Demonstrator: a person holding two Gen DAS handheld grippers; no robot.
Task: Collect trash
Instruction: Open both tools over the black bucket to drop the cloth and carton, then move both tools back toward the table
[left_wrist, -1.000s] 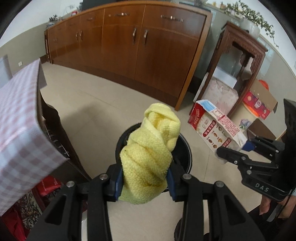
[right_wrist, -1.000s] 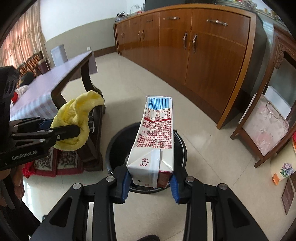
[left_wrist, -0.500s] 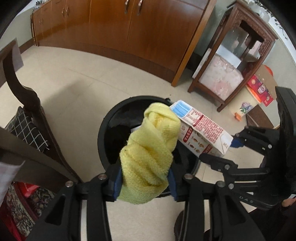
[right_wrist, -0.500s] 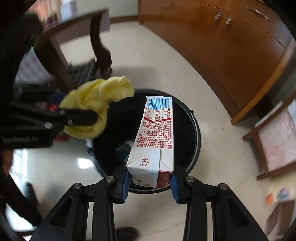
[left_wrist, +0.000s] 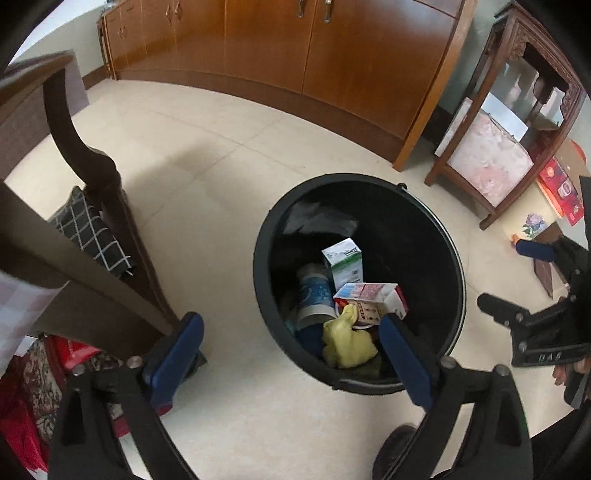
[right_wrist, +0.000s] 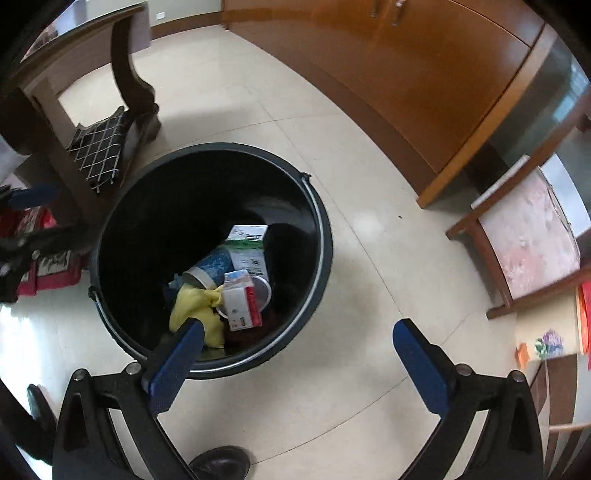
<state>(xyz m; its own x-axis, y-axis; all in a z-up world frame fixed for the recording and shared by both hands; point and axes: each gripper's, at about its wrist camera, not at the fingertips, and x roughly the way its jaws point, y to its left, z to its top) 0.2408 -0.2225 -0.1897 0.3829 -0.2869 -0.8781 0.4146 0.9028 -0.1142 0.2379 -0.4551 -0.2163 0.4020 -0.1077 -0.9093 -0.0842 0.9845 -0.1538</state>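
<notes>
A black round bin stands on the tiled floor; it also shows in the right wrist view. Inside lie a yellow cloth, a red and white carton, a green and white carton and a blue cup. My left gripper is open and empty above the bin's near rim. My right gripper is open and empty above the bin's near right edge.
A dark wooden table leg and a checked cloth stand left of the bin. A long wooden cabinet lines the back wall. A carved wooden stand and boxes are at the right.
Both grippers opened over the bin. The yellow cloth and the red and white carton dropped out of them and now lie inside the bin.
</notes>
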